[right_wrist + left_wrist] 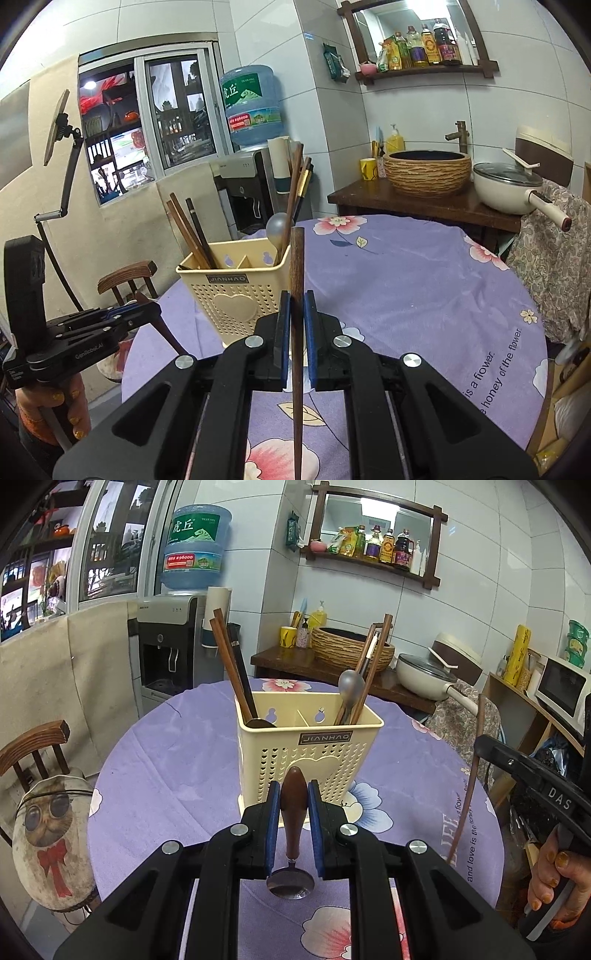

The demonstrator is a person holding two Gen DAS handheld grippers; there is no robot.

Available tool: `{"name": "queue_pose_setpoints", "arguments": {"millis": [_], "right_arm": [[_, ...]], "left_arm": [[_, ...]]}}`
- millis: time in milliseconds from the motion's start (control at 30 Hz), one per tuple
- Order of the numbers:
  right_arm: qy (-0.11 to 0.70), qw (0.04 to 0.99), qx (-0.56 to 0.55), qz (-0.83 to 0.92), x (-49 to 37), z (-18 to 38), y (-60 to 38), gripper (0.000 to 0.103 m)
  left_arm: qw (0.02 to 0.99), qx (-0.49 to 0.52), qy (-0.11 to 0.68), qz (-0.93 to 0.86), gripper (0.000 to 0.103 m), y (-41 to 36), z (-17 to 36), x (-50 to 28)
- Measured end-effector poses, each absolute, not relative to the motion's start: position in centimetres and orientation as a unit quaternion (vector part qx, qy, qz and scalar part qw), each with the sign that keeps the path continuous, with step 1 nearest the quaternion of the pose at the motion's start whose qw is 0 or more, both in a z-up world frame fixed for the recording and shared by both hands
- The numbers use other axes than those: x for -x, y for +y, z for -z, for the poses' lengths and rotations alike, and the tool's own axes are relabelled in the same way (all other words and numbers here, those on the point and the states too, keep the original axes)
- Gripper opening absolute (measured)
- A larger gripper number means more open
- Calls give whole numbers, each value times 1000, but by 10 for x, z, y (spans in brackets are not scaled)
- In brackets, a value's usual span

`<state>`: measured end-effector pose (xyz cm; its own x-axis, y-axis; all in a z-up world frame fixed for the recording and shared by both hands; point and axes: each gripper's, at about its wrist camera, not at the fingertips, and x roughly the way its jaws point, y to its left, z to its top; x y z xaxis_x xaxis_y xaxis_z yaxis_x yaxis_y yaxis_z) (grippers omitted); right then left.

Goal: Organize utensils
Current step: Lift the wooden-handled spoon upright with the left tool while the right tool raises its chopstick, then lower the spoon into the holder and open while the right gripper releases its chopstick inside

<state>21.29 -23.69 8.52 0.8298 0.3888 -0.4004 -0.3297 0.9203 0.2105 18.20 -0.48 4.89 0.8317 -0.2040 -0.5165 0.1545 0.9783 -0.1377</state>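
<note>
A cream perforated utensil holder (pixel 308 753) stands on the round table with the purple flowered cloth (pixel 177 775); it also shows in the right wrist view (pixel 236 291). Its left compartment holds chopsticks (pixel 231 668), its right compartment a grey spoon (pixel 351 683) and more chopsticks. My left gripper (pixel 293 794) is shut on a wooden-handled spoon (pixel 293 805), handle up, metal bowl hanging down, just in front of the holder. My right gripper (pixel 297 306) is shut on a dark wooden chopstick (pixel 297 332), held upright to the right of the holder.
A wooden chair (pixel 33 749) with a cat-print cushion stands left of the table. A water dispenser (pixel 173 646) stands behind. A counter with a woven basin (pixel 426 171) and a white pan (pixel 506 188) lies at the back right. A phone stand (pixel 62 147) stands left.
</note>
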Motion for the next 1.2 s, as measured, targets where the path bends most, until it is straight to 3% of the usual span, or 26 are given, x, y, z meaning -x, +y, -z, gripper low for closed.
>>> {"name": "queue_pose_setpoints", "arguments": {"millis": [667, 1033, 1200], "right_arm": [[199, 949, -46, -240, -227, -137, -218, 8], [126, 950, -56, -281, -249, -243, -207, 8], [113, 960, -40, -254, -273, -252, -192, 8]], "left_arm": [[951, 51, 259, 159, 15, -3, -104, -191], [968, 58, 181, 162, 15, -1, -205, -216], [975, 60, 171, 127, 15, -5, -213, -243]]}}
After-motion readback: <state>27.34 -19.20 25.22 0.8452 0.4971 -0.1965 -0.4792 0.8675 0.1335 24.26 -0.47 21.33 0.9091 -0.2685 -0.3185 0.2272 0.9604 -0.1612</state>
